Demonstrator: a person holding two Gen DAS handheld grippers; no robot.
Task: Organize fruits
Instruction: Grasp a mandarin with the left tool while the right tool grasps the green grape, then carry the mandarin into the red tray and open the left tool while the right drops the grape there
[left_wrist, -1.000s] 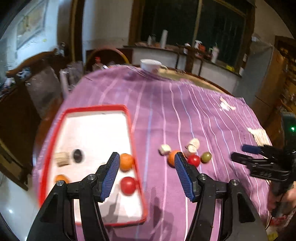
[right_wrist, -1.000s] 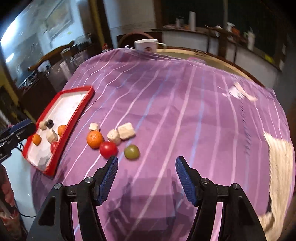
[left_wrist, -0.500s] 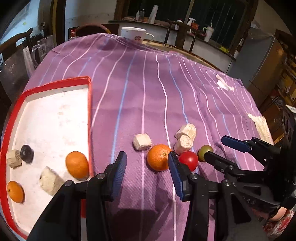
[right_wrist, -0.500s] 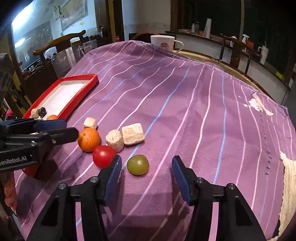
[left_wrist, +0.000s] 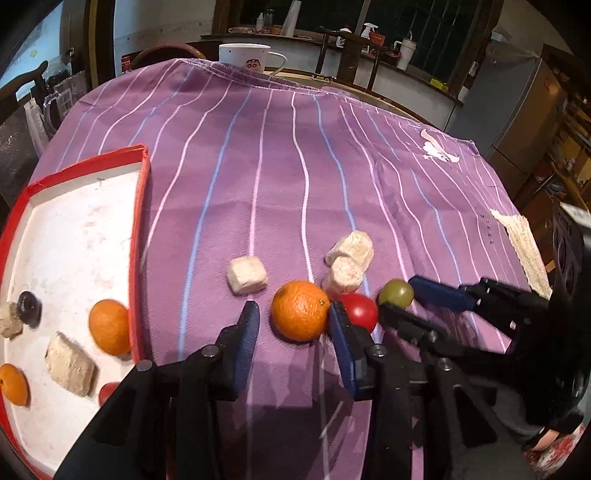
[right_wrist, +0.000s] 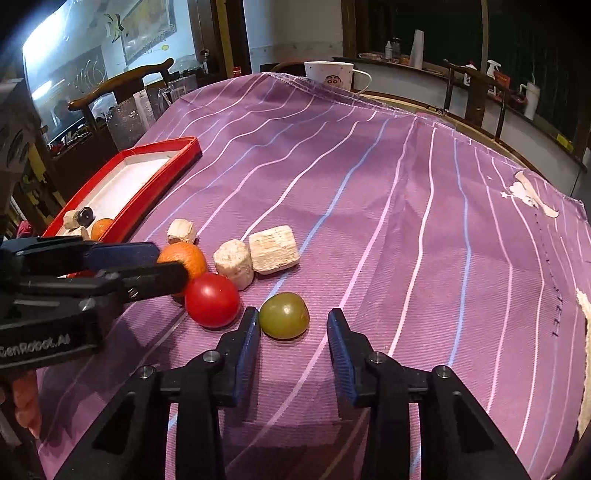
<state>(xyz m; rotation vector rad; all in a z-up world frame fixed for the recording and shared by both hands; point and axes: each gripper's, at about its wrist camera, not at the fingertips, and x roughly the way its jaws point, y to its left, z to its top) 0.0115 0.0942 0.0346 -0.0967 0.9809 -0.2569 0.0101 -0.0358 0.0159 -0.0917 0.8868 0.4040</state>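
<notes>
An orange (left_wrist: 300, 310) lies on the purple striped cloth, between the open fingers of my left gripper (left_wrist: 293, 319). A red tomato (left_wrist: 360, 312) sits just right of it, and a green grape (left_wrist: 396, 292) beyond that. My right gripper (right_wrist: 293, 326) is open around the green grape (right_wrist: 283, 315), with the red tomato (right_wrist: 211, 300) left of it. The orange (right_wrist: 186, 260) shows partly behind the left gripper's fingers (right_wrist: 147, 275). A red-rimmed white tray (left_wrist: 142, 236) at the left holds two oranges, a red fruit, a dark fruit and beige blocks.
Three beige blocks (left_wrist: 246, 275) (left_wrist: 345, 277) (left_wrist: 352, 245) lie on the cloth just behind the fruits. A white mug (left_wrist: 251, 61) stands at the table's far edge. A pale cloth piece (left_wrist: 524, 240) lies at the right edge. Chairs stand around the table.
Both grippers have moved forward and down to the fruits. The left now brackets the orange and the right brackets the green grape. No fruit has moved.
</notes>
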